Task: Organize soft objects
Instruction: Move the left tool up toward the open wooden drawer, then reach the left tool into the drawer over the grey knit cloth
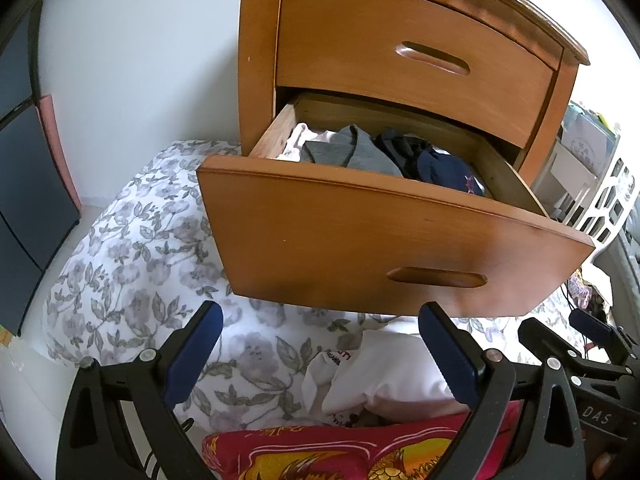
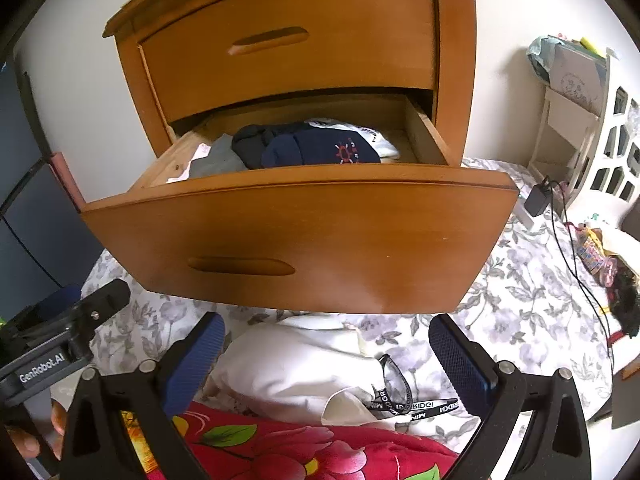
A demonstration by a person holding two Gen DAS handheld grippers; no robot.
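The chest held two drawers: one shut upper drawer [image 2: 288, 52] and one open lower drawer [image 2: 300, 236]. Two tools were in view, the left tool [image 1: 322, 344] and the right tool [image 2: 326, 354]. One white garment [image 2: 296, 364] and one red floral cloth [image 2: 320, 452] lay on the bed.

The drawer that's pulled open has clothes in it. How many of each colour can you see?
White: 2, one at the left and one at the right of the open drawer
Grey: 1
Black: 1
Navy blue: 1
Total: 5 showing; any underneath are hidden.
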